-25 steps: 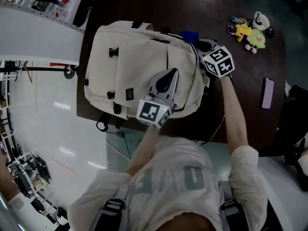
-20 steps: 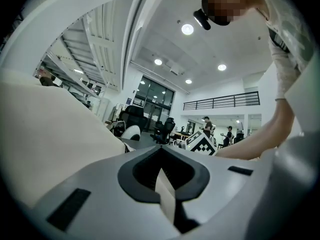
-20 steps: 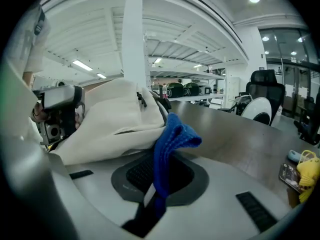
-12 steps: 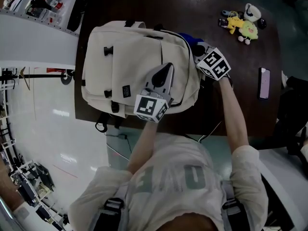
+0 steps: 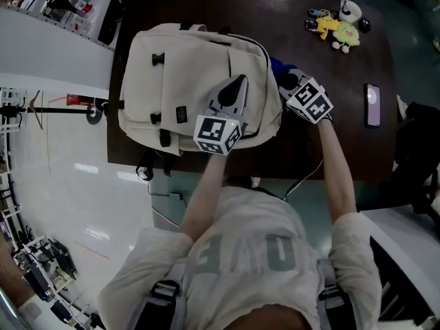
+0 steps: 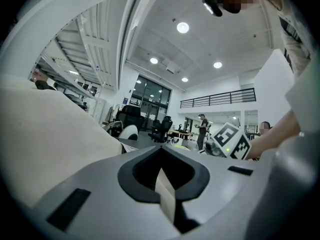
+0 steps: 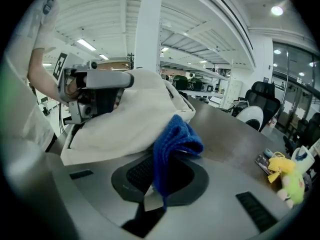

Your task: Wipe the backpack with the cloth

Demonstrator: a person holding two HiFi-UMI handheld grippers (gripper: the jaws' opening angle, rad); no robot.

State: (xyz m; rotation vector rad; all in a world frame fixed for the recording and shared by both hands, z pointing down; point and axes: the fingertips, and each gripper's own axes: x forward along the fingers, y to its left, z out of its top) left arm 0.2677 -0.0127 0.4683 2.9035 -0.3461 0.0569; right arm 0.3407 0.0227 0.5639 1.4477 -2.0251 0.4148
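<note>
Looking down from my head, I see the cream backpack (image 5: pixel 185 74) lying flat on the dark table (image 5: pixel 330 143). My left gripper (image 5: pixel 238 82) is over the right part of the backpack and points away from me. My right gripper (image 5: pixel 287 82) is at the backpack's right edge. The blue cloth (image 5: pixel 278 65) peeks out just in front of it, right by the bag's side. Far off on the table are some little toys (image 5: pixel 338 27), and a phone (image 5: pixel 372 105) lies near the right edge.

In my left gripper view, the jaws of my left gripper (image 6: pixel 163 178) are pressed together with nothing between them. The backpack (image 6: pixel 45 139) fills the left side, close beside the jaws. I can see the marker cube of my right gripper (image 6: pixel 231 140) across from it.

In my right gripper view, my right gripper (image 7: pixel 159 186) pinches the blue cloth (image 7: pixel 175 141). The cloth sticks up from the jaws and flops over at the top, touching the side of the backpack (image 7: pixel 125 116). A yellow toy (image 7: pixel 288 176) sits at the far right.
</note>
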